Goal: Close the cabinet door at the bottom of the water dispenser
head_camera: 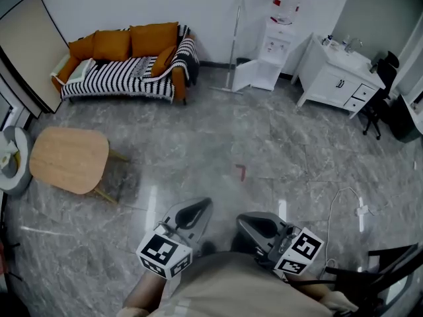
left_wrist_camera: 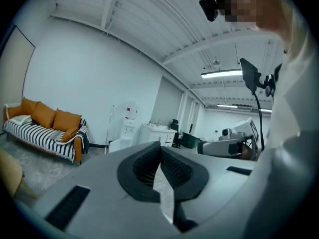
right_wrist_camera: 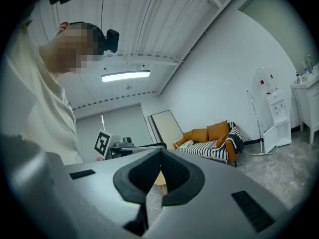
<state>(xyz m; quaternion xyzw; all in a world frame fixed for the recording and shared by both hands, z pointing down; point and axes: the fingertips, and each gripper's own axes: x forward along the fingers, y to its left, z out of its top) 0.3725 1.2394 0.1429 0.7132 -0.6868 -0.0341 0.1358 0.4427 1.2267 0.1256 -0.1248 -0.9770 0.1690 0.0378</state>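
Ceiling strip lamps point(right_wrist_camera: 125, 75) light your room evenly and brightly; the glossy floor point(head_camera: 198, 137) returns pale glare streaks. Your two gripper views curve strongly at the edges, with black corners.

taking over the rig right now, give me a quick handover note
left gripper: shut, empty, held low in front of the person.
right gripper: shut, empty, beside the left one.
dispenser: at the far wall, between the sofa and the sink cabinet, well away from both grippers.
door: the bottom cabinet door stands open, swung out toward the sofa side.
Done: nothing on the door yet.
Left: walk over, then probably push the door shut with a closed gripper.
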